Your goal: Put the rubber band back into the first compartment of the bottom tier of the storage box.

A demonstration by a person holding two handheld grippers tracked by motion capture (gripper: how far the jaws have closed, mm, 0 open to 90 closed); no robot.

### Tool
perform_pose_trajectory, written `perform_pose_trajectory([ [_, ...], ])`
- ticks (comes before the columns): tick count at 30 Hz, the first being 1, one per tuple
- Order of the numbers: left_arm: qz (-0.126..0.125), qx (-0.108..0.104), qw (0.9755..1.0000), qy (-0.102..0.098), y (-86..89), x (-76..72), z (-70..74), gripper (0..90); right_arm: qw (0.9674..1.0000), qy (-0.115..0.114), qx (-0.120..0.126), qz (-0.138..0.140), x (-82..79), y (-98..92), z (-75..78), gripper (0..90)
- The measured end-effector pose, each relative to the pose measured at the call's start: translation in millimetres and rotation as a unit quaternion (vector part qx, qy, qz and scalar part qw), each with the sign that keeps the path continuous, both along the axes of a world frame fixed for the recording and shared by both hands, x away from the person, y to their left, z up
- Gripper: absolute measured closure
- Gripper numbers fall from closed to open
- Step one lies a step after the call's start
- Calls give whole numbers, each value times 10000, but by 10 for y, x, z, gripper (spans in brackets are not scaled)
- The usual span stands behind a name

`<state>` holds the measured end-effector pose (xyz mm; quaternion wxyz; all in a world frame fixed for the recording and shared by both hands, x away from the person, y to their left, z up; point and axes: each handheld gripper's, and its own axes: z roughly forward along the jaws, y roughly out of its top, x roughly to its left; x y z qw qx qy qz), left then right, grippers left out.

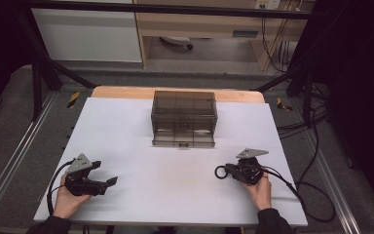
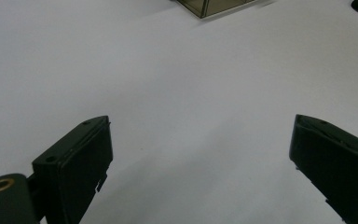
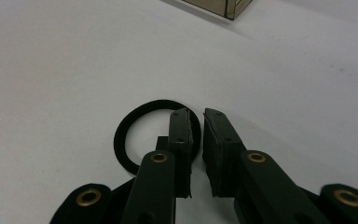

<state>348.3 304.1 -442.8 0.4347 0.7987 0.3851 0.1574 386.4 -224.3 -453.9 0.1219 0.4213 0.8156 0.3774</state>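
Note:
A black rubber ring (image 1: 220, 171) lies flat on the white table (image 1: 126, 136) at the front right. My right gripper (image 1: 228, 170) lies low on the table, one jaw inside the ring and the other outside it. In the right gripper view the right gripper (image 3: 196, 113) has its pads pinched on the near side of the ring (image 3: 161, 103). My left gripper (image 1: 108, 184) rests at the front left, held by a hand. Its jaws stand wide apart in the left gripper view (image 2: 200, 123), with bare table between them.
A smoky translucent drawer box (image 1: 184, 118) stands at the back middle of the table, its bottom drawer pulled out a little. Its corner shows in both gripper views (image 2: 209, 5) (image 3: 219, 5). Black cables trail off the table's right edge (image 1: 311, 195).

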Motion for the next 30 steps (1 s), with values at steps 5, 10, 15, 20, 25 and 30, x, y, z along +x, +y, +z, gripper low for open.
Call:
perform_pose_trajectory([
  [5, 2, 0, 10000, 0, -1, 0, 0, 56, 10000, 22, 7, -30, -1, 1, 1, 844],
  [10, 3, -1, 10000, -2, 1, 0, 1, 56, 10000, 50, 23, -38, -2, 2, 2, 859],
  [15, 6, 0, 10000, -4, 1, 0, 1, 56, 9999, 84, 42, -73, -5, 2, 6, 869],
  [20, 5, 1, 10000, -5, 0, -1, 2, 56, 9999, 55, 70, -70, -9, -8, 22, 873],
  [25, 2, -1, 10000, -5, 1, -1, 2, 56, 9998, 74, 121, -103, -20, -13, 43, 874],
  [30, 5, 3, 10000, -9, 1, -1, 2, 56, 9998, 26, 173, -102, -31, -26, 67, 875],
])
